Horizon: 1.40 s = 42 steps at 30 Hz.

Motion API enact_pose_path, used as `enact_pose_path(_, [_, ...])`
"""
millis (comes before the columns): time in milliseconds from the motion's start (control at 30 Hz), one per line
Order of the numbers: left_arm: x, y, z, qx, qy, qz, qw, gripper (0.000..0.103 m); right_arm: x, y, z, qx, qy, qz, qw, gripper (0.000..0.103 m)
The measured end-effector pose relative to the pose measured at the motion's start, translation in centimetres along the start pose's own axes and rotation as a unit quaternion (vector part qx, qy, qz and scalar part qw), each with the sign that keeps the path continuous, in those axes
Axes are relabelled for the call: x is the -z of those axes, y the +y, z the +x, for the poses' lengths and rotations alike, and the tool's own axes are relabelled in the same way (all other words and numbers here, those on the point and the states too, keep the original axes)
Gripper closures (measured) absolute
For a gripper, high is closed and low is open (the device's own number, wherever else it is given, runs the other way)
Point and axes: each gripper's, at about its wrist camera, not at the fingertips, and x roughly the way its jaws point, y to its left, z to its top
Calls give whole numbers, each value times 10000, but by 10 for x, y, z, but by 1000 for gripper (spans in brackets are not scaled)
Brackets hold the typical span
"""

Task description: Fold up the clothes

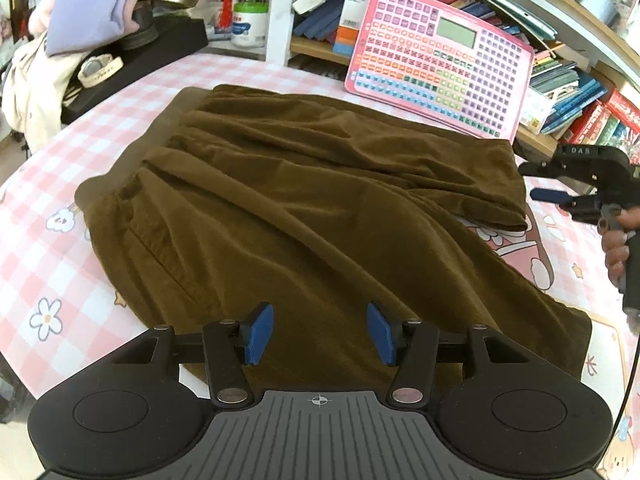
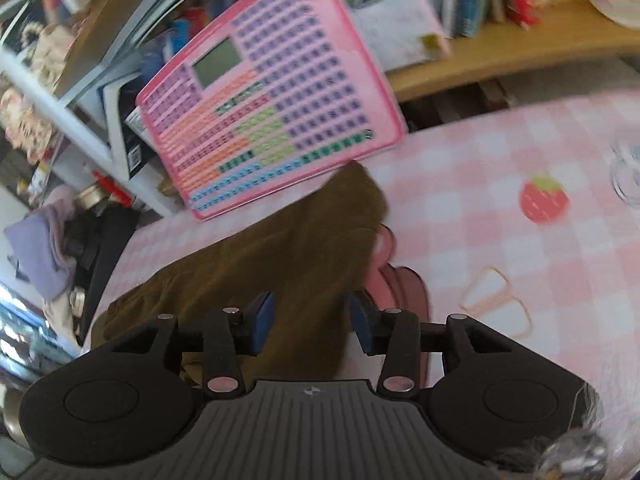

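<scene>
1. Nearest the lens, the left tongs [image 1: 320, 334] hang with their blue pads apart and gripping nothing, poised over the near hem of the brown garment [image 1: 304, 200].
2. The garment, seemingly trousers or shorts, lies spread and rumpled across the pink checked tabletop [image 1: 52, 264]: waistband to the left, one leg angled toward the near right, the other lying shorter behind it. Whether a fold has already been made cannot be told from this alone.
3. Judged by its soft creases, the cloth is light, limp and thin. It should drape from any pinch, so a hem corner or the waistband edge offers the surest hold; mid-panel grips would likely bunch.
4. At the right side the right tongs [image 2: 310, 322], also apart and empty, straddle the leg's edge in a motion-blurred view; a hand [image 1: 618, 248] holds their handle.
5. Beyond, a pink keyboard-style chart [image 1: 440, 60] leans against crowded bookshelves [image 1: 580, 92], close behind the garment's far edge.
</scene>
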Motion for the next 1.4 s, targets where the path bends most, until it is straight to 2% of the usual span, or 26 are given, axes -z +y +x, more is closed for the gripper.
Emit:
enact_pose_path(133, [1, 1, -2, -70, 9, -27, 10000, 50, 2, -11, -4, 8, -86, 129, 9999, 63])
enact_pose_path(333, [6, 6, -8, -224, 15, -134, 9997, 50, -11, -15, 12, 93, -177, 118, 9997, 63])
enact_pose_path(467, [11, 14, -13, -386, 14, -323, 9987, 50, -17, -11, 33, 251, 12, -6, 9997, 65])
enact_pose_path(500, [11, 15, -14, -415, 7, -362, 9985, 50, -17, -7, 39, 226, 120, -52, 9997, 75])
enact_pose_path(533, [12, 17, -15, -437, -5, -389, 9983, 50, -16, -5, 42, 205, 168, -72, 9996, 94])
enact_pose_path(567, [12, 18, -17, -459, -18, -417, 9981, 50, -17, -1, 41, 326, 90, -107, 9994, 100])
enact_pose_path(600, [12, 19, -18, -478, -28, -442, 9979, 50, -18, 4, 40, 459, 3, -143, 9988, 100])
enact_pose_path(667, [13, 20, -18, -501, -27, -485, 9976, 50, -19, 29, 24, 622, -542, -474, 9955, 100])
enact_pose_path(700, [14, 21, -17, -504, -2, -503, 9975, 50, -18, 46, 17, 624, -813, -716, 9922, 100])
enact_pose_path(733, [14, 21, -17, -507, 23, -520, 9974, 50, -16, 65, 21, 346, -695, -1086, 9910, 100])
enact_pose_path(767, [14, 21, -16, -505, 37, -518, 9974, 50, -13, 85, 26, 45, -544, -1464, 9877, 99])
enact_pose_path(800, [13, 20, -16, -499, 40, -496, 9975, 50, -10, 104, 32, -256, -393, -1837, 9819, 93])
enact_pose_path(867, [12, 19, -18, -486, -1, -444, 9978, 50, -1, 120, 54, -746, 510, -1931, 9770, 76])
enact_pose_path(900, [12, 19, -20, -492, -40, -413, 9979, 50, 4, 127, 66, -986, 971, -1958, 9708, 64])
enact_pose_path(1033, [16, 28, -23, -550, -70, -569, 9968, 48, 14, 110, 53, -1443, 928, -1611, 9719, 58])
enact_pose_path(1133, [20, 38, -18, -575, 31, -815, 9950, 48, 11, 91, 42, -1211, 884, -1662, 9746, 58])
enact_pose_path(1267, [20, 34, -16, -471, 20, -740, 9961, 48, 9, 78, 42, -759, 916, -2011, 9723, 56])
enact_pose_path(1400, [20, 33, -18, -453, -38, -717, 9964, 48, 7, 75, 40, -524, 812, -2299, 9684, 38])
